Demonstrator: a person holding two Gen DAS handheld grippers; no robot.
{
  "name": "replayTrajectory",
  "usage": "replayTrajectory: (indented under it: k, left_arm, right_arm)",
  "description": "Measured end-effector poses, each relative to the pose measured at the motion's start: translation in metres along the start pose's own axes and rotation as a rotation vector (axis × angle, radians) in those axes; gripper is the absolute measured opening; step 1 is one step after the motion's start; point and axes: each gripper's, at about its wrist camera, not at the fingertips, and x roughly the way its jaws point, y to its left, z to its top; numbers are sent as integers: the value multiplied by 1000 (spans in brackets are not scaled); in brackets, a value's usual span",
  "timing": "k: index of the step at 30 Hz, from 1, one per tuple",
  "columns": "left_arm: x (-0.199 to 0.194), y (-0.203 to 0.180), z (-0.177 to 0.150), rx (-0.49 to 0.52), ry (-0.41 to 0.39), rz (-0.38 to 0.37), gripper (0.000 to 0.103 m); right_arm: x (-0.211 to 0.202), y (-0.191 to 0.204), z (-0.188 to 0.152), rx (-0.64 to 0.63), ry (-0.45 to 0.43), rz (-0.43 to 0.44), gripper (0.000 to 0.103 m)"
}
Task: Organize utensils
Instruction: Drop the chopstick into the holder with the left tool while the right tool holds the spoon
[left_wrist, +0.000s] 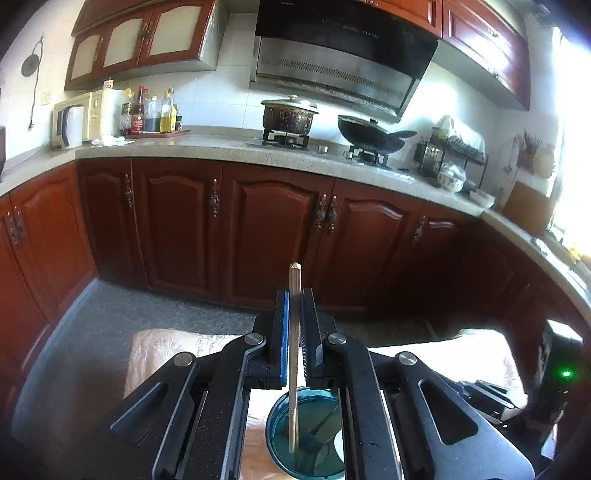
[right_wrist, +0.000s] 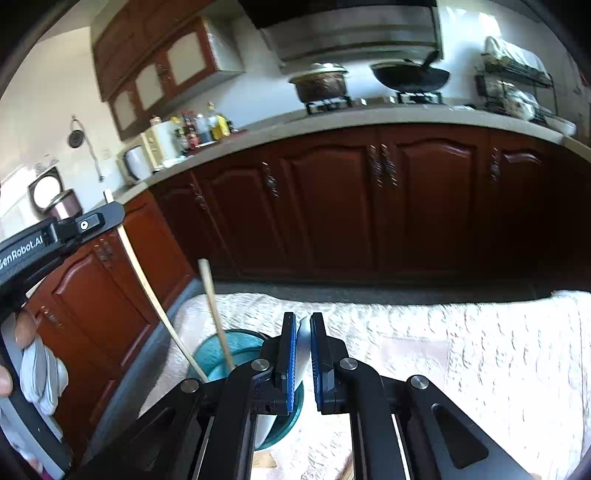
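The left claw (left_wrist: 293, 295) is clamped on a single wooden chopstick (left_wrist: 294, 354), its blue pads pressed flat against the shaft a little below the top end, so the stick hangs nearly upright with its lower tip inside the teal glass cup (left_wrist: 306, 432) directly beneath. Gripping high and keeping the stick vertical looks deliberate: it lets the tip enter the narrow mouth without knocking the rim, and releasing there should drop it in to lean with the rest. From the right wrist view the same chopstick runs down from the left claw into the cup as a pale curved line, while a second wooden stick (right_wrist: 216, 314) already stands in the cup, leaning against its rim. The right claw (right_wrist: 303, 325) is closed on a pale, curved utensil (right_wrist: 303, 343), apparently a white spoon held on edge, though its shape below the pads is hidden by the claw body. It sits just beside and slightly above the cup, probably waiting its turn so the two tools do not crowd the opening together. The cup stands on a table (right_wrist: 443, 350) covered with a white embossed cloth, near its left edge. Dark shapes show at the cup's bottom in the left wrist view, but I cannot tell what they are.
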Motion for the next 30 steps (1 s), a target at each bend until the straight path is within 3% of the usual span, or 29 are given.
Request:
replayTrajectory:
  k: [12,18,22,25,30]
  left_arm:
    - [18,-6,-34,32,66,2,4]
    - [22,-5,-39,17,78,-11,4]
    - [26,-6,-43,5,93,-21,4]
    - [29,-5,-45,-3,105,-21,4]
    - [29,-2,-50,-13,122,-18,4]
  right_arm:
    - [-6,9,-4,-36,43,-20,7]
    - [-15,0,-11,14,59,-20,7]
    - [-14,0,-12,24,56,-24,7]
    - [-13,1,-8,47,41,20,7]
    - [-6,15,5,-10,13,25,7]
